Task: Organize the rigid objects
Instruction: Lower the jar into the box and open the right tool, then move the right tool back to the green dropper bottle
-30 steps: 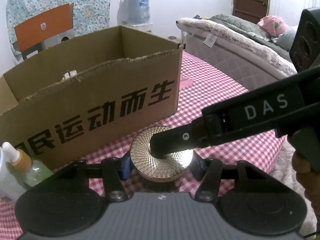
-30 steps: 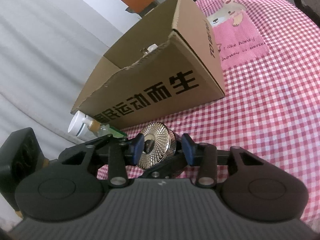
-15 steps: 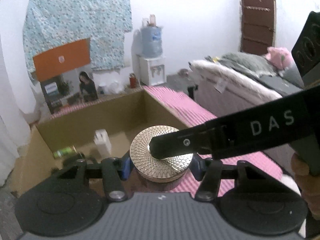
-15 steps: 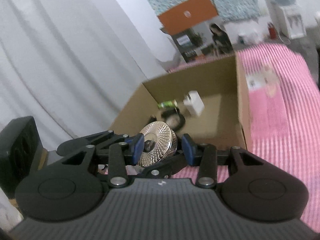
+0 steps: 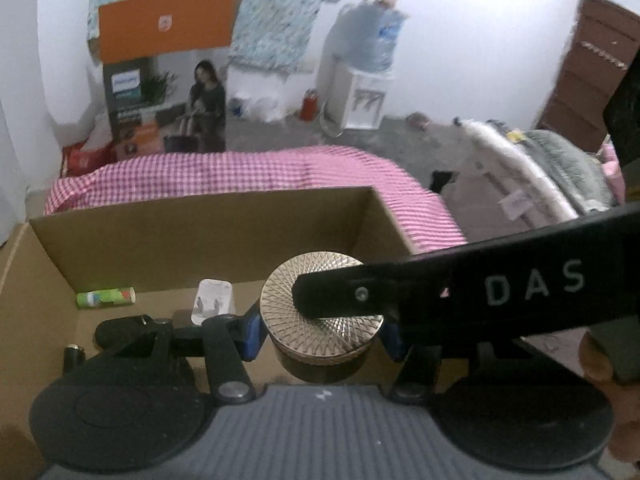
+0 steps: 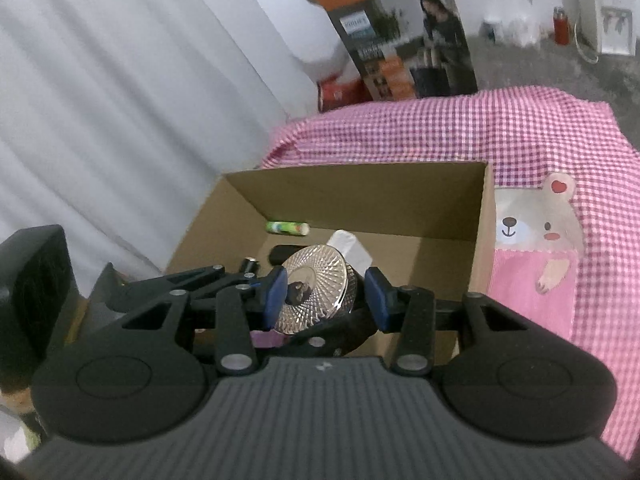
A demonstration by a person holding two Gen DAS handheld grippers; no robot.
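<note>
- Left wrist view: the left gripper (image 5: 322, 330) has its blue pads clamped on the body of the gold-lidded jar (image 5: 320, 316) at lower centre, hanging over the open cardboard box (image 5: 200, 236). One finger of the right gripper (image 5: 440, 292) lies across the lid from the right edge. The step looks like carrying the jar in; next it needs lowering onto bare floor of the box.
- Lying in the box already: a green tube (image 5: 106, 298) at left, a white packet (image 5: 212, 300) just left of the jar, and a dark item at lower left, all to be avoided.
- Right wrist view: the right gripper (image 6: 326, 296) pinches the jar (image 6: 316, 294) top to bottom at centre, one blue pad on the lid and the other hidden behind it. The box (image 6: 482, 240) sits on a pink checked cloth (image 6: 560, 140); its near wall must be cleared.
</note>
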